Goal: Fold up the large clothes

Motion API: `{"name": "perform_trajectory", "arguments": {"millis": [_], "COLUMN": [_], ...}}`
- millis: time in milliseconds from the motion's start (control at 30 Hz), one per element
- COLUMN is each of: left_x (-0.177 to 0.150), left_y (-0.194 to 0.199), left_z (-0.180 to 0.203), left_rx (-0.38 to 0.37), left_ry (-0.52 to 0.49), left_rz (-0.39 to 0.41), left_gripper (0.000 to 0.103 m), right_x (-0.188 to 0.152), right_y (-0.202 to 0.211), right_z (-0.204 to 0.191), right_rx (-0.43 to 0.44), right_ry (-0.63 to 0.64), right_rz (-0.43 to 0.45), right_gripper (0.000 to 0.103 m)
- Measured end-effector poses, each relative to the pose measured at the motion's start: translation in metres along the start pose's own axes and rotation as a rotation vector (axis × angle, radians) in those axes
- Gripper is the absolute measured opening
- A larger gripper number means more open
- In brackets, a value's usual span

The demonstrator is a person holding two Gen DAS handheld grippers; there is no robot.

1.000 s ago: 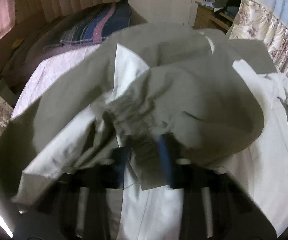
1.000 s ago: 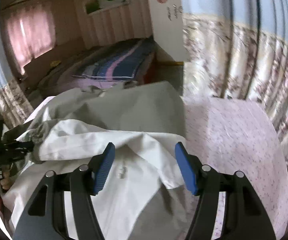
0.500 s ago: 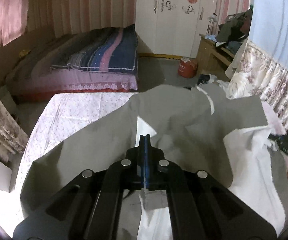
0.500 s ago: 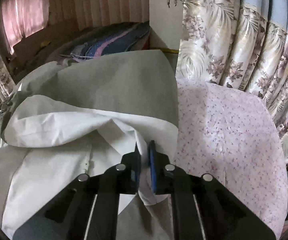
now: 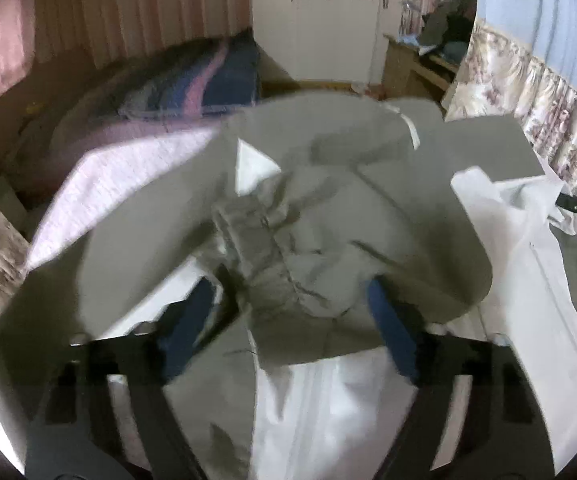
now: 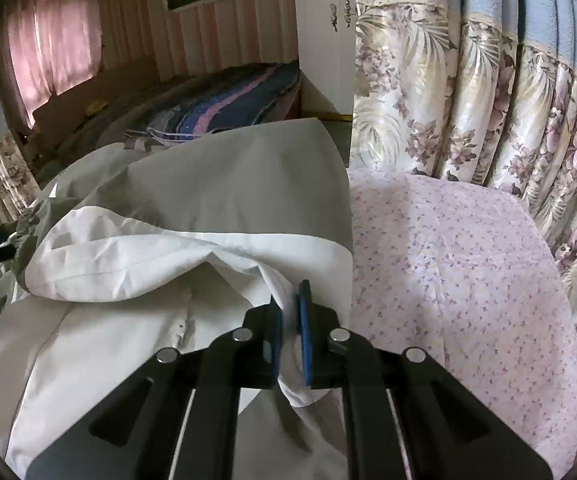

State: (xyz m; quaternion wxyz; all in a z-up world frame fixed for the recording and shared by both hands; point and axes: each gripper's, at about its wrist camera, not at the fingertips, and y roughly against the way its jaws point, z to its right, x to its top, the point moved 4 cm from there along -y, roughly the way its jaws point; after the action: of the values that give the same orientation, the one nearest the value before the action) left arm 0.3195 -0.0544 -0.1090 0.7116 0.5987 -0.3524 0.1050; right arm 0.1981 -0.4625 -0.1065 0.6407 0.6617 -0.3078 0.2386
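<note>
A large grey jacket with white lining (image 5: 368, 216) lies spread on a table with a pink flowered cloth (image 6: 448, 264). My left gripper (image 5: 288, 320) is open, its blue fingers on either side of the jacket's bunched elastic cuff (image 5: 256, 236), which lies loose between them. My right gripper (image 6: 290, 320) is shut on a fold of the jacket's white lining (image 6: 284, 280) at the garment's right edge. The grey outer fabric (image 6: 228, 184) lies flat beyond the lifted white fold.
A bed with a striped blanket (image 5: 192, 84) stands behind the table. Flowered curtains (image 6: 468, 112) hang close on the right. A white wardrobe (image 5: 320, 16) and a cluttered wooden desk (image 5: 420, 60) stand at the back.
My left gripper was shut half a second ago and has opened, with the bunched cuff now between its fingers. My right gripper stays shut on the white fold.
</note>
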Motion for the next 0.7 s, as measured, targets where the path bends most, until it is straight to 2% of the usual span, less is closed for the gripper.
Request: {"name": "perform_trajectory", "arguments": {"millis": [33,100,133,167,200,267,367,433,500,600,700], "left_x": [-0.003,-0.008,-0.008,-0.006,-0.004,0.009,0.033,0.050,0.065,0.069,0.042], "left_y": [-0.009,-0.023,-0.028,-0.032,-0.033,-0.031,-0.018,-0.008,0.007,0.013,-0.003], "left_z": [0.000,0.002,0.003,0.003,0.003,0.006,0.006,0.003,0.000,-0.004,-0.006], "left_rx": [-0.035,-0.055,-0.059,-0.062,-0.071,-0.094,-0.075,-0.107,-0.118,-0.113,-0.065], "left_ry": [0.011,0.019,0.021,0.027,0.029,0.023,-0.001,0.016,0.023,0.021,-0.021], "left_rz": [-0.036,-0.075,-0.086,-0.090,-0.091,-0.083,-0.017,0.022,0.075,0.090,0.020], "left_gripper": [0.054,0.051,0.049,0.043,0.034,0.029,0.028,0.028,0.028,0.028,0.028], "right_x": [0.000,0.000,-0.001,-0.001,-0.001,-0.001,0.007,0.011,0.010,-0.013,-0.045], "right_y": [-0.001,-0.003,-0.005,-0.008,-0.010,-0.009,0.010,0.032,0.050,0.066,0.056], "right_z": [-0.001,-0.003,-0.003,-0.004,-0.006,-0.007,-0.005,-0.005,-0.009,-0.025,-0.038], "right_rx": [-0.001,0.001,-0.001,-0.007,-0.013,-0.051,-0.119,-0.165,-0.188,-0.190,-0.166], "right_ry": [0.005,0.014,0.020,0.029,0.043,0.077,0.094,0.126,0.163,0.273,0.345], "right_rz": [-0.003,-0.009,-0.015,-0.022,-0.028,-0.008,0.080,0.152,0.184,0.152,0.050], "right_gripper": [0.008,0.008,0.008,0.008,0.008,0.005,0.002,0.001,0.001,0.001,0.001]}}
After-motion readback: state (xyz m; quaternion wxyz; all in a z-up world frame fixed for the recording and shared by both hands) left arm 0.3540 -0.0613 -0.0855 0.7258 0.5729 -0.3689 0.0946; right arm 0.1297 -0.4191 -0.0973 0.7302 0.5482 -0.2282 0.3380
